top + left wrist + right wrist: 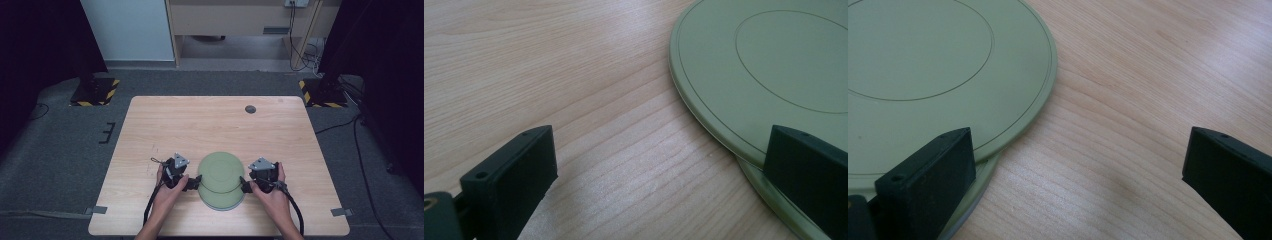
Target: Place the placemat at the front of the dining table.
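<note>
Plates lie stacked between my two claws near the table's (pixel 150 125) front edge: the top green plate (pixel 220 173) sits shifted away from me on the lower green plate (pixel 222 202). My left gripper (pixel 194 181) and right gripper (pixel 244 185) both stand spread wide, each with its inner jaw over the top plate's rim, holding nothing, equally close.

We see two stacked green plates (pixel 220 182) near the front of the wooden counter (pixel 210 120). Our left hand-held gripper (pixel 196 181) meets their left rim, our right hand-held gripper (pixel 243 184) the right rim, a hand behind each.
</note>
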The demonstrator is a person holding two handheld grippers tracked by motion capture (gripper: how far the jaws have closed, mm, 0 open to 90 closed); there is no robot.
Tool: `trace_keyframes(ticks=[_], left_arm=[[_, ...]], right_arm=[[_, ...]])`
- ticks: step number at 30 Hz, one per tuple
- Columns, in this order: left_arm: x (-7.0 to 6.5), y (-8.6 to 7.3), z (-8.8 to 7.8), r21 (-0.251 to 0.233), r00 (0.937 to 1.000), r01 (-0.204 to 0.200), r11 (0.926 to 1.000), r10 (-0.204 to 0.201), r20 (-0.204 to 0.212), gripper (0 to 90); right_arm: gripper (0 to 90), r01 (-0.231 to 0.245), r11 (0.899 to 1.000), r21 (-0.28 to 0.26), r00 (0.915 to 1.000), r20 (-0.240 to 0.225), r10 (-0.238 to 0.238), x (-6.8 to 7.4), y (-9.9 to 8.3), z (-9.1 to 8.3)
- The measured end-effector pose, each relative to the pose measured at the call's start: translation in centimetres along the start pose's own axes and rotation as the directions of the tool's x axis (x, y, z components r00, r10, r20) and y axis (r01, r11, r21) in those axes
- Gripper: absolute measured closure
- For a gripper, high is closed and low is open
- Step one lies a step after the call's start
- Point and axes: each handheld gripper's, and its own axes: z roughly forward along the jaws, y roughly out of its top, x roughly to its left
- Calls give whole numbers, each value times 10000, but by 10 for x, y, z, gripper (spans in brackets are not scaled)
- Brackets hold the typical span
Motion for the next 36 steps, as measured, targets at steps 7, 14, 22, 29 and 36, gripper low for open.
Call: trace_keyframes(ticks=[7, 14, 22, 29, 36], left_arm=[[2, 1, 2, -23, 10000, 59, 10000, -59, -24, 0], [2, 1, 3, -60, 9999, 121, 9999, -122, -68, 0], [1, 1, 3, -64, 9999, 132, 9999, -133, -98, 1], [1, 2, 3, -65, 9998, 162, 9998, -163, -136, 0], [0, 2, 3, -72, 9997, 156, 9999, -157, -182, 1]], right_arm=[[6, -92, 9999, -46, 10000, 8, 92, -1, 0, 2], [6, -149, 9999, -59, 9999, -26, 149, -3, 0, 3], [10, -167, 9998, -72, 9999, 0, 167, -3, 0, 3], [7, -285, 9996, -59, 9996, 10, 285, -3, 1, 4], [9, -331, 9994, -65, 9994, 53, 331, -3, 1, 4]])
